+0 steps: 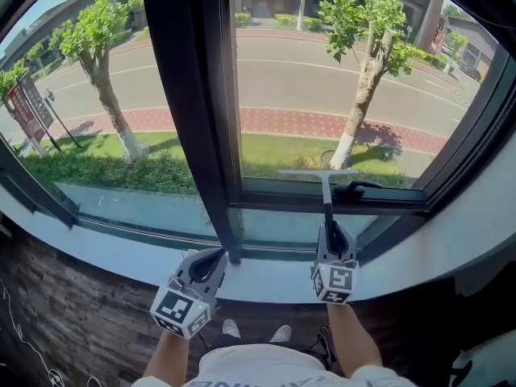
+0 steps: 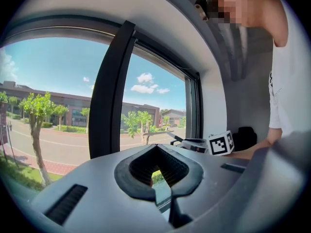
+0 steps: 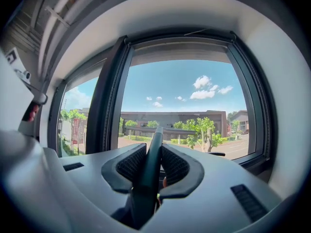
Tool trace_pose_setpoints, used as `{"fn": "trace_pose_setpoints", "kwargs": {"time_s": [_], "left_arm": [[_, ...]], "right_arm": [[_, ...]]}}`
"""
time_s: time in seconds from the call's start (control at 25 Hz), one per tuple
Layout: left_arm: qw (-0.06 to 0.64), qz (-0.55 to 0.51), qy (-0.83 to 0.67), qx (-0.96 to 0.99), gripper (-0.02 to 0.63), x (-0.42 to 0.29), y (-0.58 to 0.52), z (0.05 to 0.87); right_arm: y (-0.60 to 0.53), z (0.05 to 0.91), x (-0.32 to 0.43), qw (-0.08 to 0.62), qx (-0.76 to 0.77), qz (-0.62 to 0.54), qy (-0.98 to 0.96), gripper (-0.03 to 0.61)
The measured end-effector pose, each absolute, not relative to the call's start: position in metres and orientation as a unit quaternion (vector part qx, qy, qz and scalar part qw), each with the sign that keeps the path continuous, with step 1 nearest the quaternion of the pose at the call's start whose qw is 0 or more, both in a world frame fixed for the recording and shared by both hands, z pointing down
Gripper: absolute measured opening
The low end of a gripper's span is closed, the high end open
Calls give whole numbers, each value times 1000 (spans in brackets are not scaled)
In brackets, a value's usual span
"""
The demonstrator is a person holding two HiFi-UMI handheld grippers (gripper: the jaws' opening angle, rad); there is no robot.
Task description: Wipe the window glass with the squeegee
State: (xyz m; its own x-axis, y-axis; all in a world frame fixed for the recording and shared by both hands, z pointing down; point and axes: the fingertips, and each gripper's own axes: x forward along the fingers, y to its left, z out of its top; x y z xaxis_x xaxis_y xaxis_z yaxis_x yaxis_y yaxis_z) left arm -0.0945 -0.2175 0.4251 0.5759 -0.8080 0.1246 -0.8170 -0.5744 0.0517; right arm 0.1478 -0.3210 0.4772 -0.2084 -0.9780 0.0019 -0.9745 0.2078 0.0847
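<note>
The squeegee [image 1: 326,204] stands upright against the right pane of the window glass [image 1: 339,79], its blade [image 1: 318,172] lying level near the pane's bottom edge. My right gripper [image 1: 330,234] is shut on its dark handle [image 3: 149,174], just above the white sill [image 1: 266,285]. From the right gripper view the blade [image 3: 181,131] shows as a dark bar ahead. My left gripper [image 1: 216,256] hovers over the sill at the foot of the dark mullion [image 1: 185,95], shut with nothing in it. The left gripper view looks past its closed pads [image 2: 146,171] toward the right gripper [image 2: 194,143].
A black window latch [image 1: 360,186] sits on the lower frame just right of the blade. The left pane [image 1: 89,95] lies beyond the mullion. Dark wood flooring [image 1: 64,329] and the person's shoes [image 1: 232,327] are below the sill. A white wall [image 1: 484,216] borders the right.
</note>
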Motion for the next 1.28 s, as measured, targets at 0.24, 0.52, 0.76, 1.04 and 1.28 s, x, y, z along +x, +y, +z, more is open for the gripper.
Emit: {"fn": "trace_pose_setpoints", "kwargs": {"time_s": [0.24,0.52,0.76,1.04,1.28], "left_arm": [[50,42,-495,866,17,-91,-219,427],[44,43,-486,872,17,-117,-221,430],[26,47,-449,892,17,-186,-219,422],[24,58,-423,904,17,-260,-220,421],[25,53,-384,921,17,-249,-215,418]], "right_arm": [[-267,450,162,-13,603,-42,-797,100],[-252,427,154,-38,613,-39,-788,100],[-245,402,98,-52,653,-37,-755,100],[-269,313,55,-117,688,-84,-712,100],[-328,140,41,-187,673,-189,-690,100]]}}
